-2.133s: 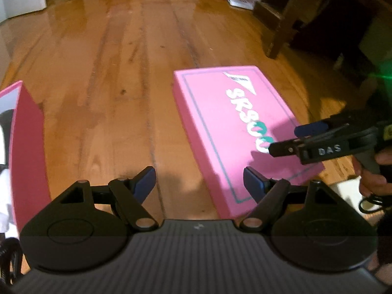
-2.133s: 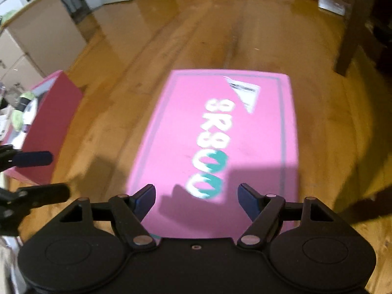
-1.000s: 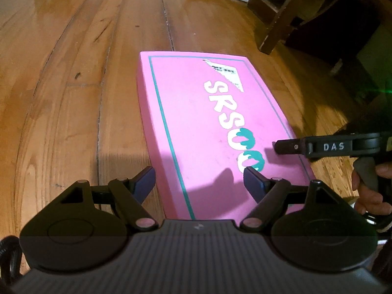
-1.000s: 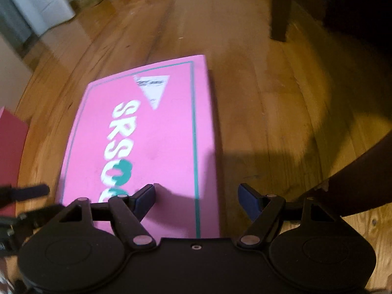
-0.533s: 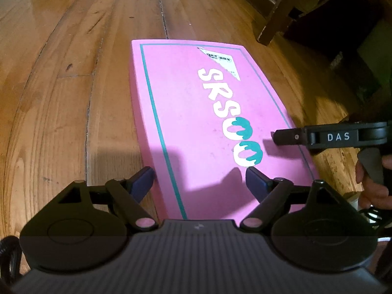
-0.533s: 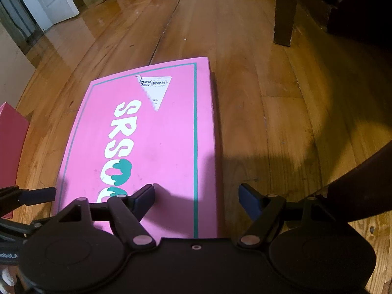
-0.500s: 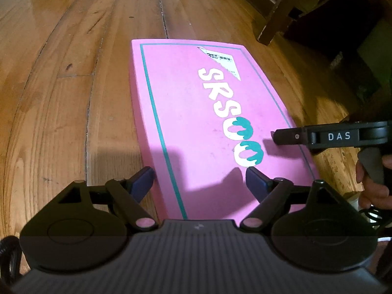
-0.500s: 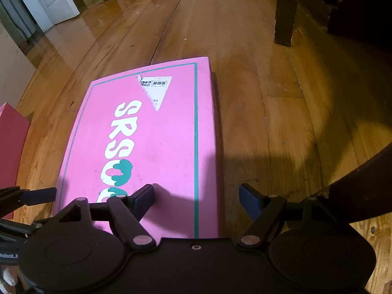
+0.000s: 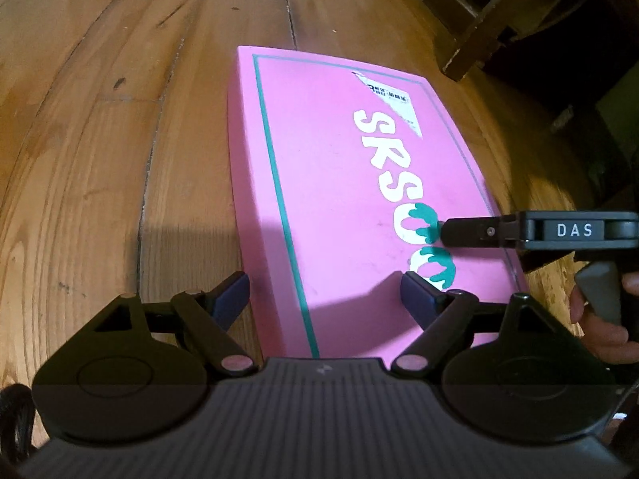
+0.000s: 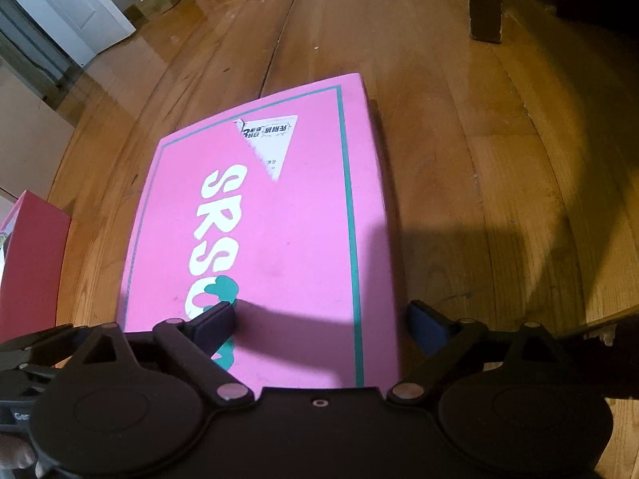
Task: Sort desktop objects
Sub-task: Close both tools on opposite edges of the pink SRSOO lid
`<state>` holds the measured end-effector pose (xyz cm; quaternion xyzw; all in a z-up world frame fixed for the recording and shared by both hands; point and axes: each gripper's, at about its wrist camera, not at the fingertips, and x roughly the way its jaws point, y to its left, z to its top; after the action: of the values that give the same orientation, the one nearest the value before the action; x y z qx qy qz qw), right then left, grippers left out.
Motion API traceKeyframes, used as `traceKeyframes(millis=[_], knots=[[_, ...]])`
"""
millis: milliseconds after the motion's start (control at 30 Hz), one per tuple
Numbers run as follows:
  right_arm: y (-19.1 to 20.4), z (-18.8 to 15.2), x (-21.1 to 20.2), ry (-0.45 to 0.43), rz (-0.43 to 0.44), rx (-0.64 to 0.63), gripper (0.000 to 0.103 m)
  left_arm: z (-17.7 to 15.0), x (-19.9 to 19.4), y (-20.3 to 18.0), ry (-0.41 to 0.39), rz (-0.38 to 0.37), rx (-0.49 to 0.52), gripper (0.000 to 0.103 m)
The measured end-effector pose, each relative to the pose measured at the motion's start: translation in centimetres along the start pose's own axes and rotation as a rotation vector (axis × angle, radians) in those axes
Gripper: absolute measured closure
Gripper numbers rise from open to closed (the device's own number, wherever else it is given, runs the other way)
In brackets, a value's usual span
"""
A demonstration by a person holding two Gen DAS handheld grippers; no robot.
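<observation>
You've got both grippers tipped steeply down over the near end of the pink box lid [image 9: 351,207], which lies flat on the wooden floor [image 9: 100,159] with its white "SRS" lettering running away from you.

Your left gripper [image 9: 325,295] has its jaws apart and opening — the left blue pad [image 9: 233,293] sits off the lid's left edge over bare floor, the other pad over the pink surface, so that long edge with its teal border line falls between them. Neither pad is pressing on anything that I can see.

Your right gripper [image 10: 321,323] is the mirror of that: jaws wide and opening, left pad [image 10: 217,319] over the lid near the teal blobs of the lettering, right pad [image 10: 427,325] out past the lid's right edge above the floor. Nothing clamped there either.

From the left wrist view, the right gripper's finger pokes in sideways over the lid's near right corner, and your hand [image 9: 603,319] is wrapped around its trigger — fingers curled.

A darker pink box [image 10: 32,267] stands off to the left, well apart from the lid, and a dark wooden furniture leg [image 10: 485,0] sits farther back.
</observation>
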<state>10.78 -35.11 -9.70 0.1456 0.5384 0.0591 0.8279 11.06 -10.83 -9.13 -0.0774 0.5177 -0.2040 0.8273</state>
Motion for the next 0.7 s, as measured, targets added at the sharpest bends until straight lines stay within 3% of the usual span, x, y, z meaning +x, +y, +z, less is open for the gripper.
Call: traceKeyframes(millis=[167, 433, 700], knots=[[-0.1, -0.1, 0.9, 0.005, 0.016, 0.012, 0.000, 0.4, 0.5, -0.3, 0.006, 0.002, 0.019, 0.014], [-0.5, 0.0, 1.1, 0.003, 0.035, 0.020, 0.000, 0.4, 1.1, -0.7, 0.000, 0.012, 0.013, 0.005], [-1.1, 0.1, 1.6, -0.008, 0.057, 0.049, 0.000, 0.1, 1.0, -1.2, -0.015, 0.025, 0.031, 0.005]])
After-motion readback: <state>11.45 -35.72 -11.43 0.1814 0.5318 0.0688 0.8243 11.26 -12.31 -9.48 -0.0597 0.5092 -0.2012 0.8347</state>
